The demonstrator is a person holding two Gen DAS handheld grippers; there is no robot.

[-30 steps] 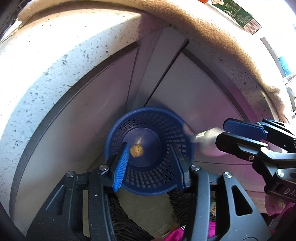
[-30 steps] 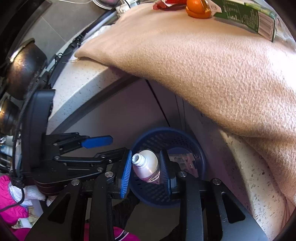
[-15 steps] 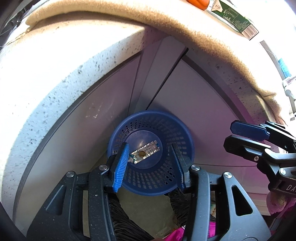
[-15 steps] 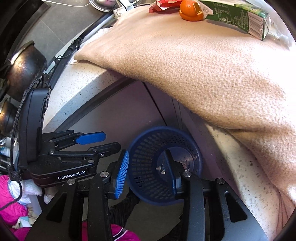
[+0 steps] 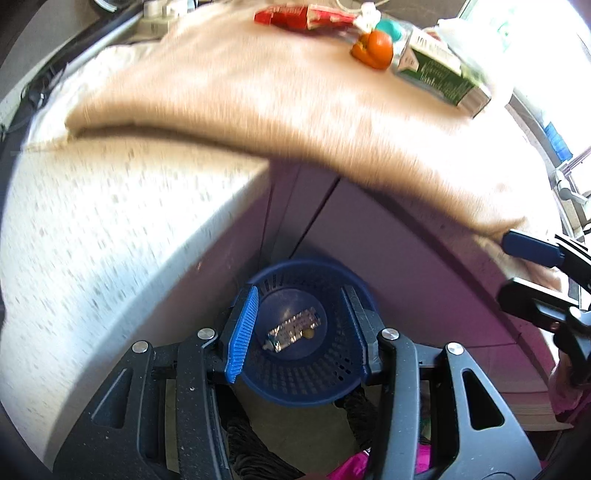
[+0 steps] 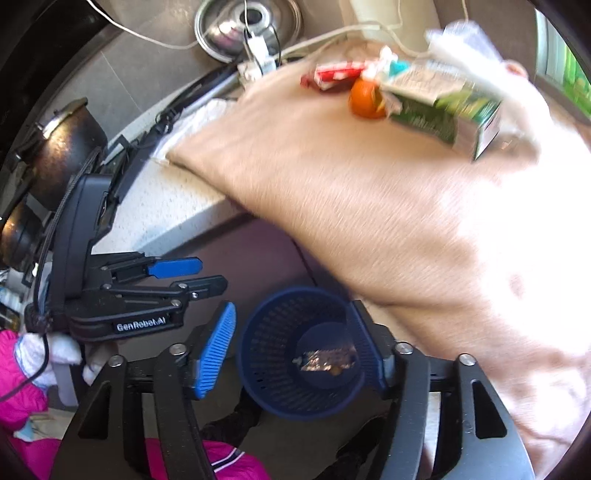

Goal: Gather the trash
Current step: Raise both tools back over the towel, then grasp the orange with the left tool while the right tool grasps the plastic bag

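Observation:
A blue mesh basket (image 5: 325, 387) stands on the floor below the counter; it also shows in the right wrist view (image 6: 273, 354). A silver tube (image 5: 293, 329) and a small yellow scrap lie in its bottom. My left gripper (image 5: 299, 332) is open above the basket, holding nothing. My right gripper (image 6: 291, 350) is open and empty above the basket too. On the tan cloth (image 6: 369, 206) on the counter lie a green carton (image 6: 447, 114), an orange peel (image 6: 364, 98) and a red wrapper (image 6: 332, 75).
A speckled white counter (image 5: 110, 236) overhangs grey cabinet doors (image 5: 406, 251). A metal lid (image 6: 245, 26), cables and a dark pot (image 6: 59, 147) sit at the back. Pink clothing (image 6: 22, 387) and a dark mop lie on the floor.
My right gripper opened and dropped the silver tube into the basket. Both grippers then rose, bringing the countertop trash into view.

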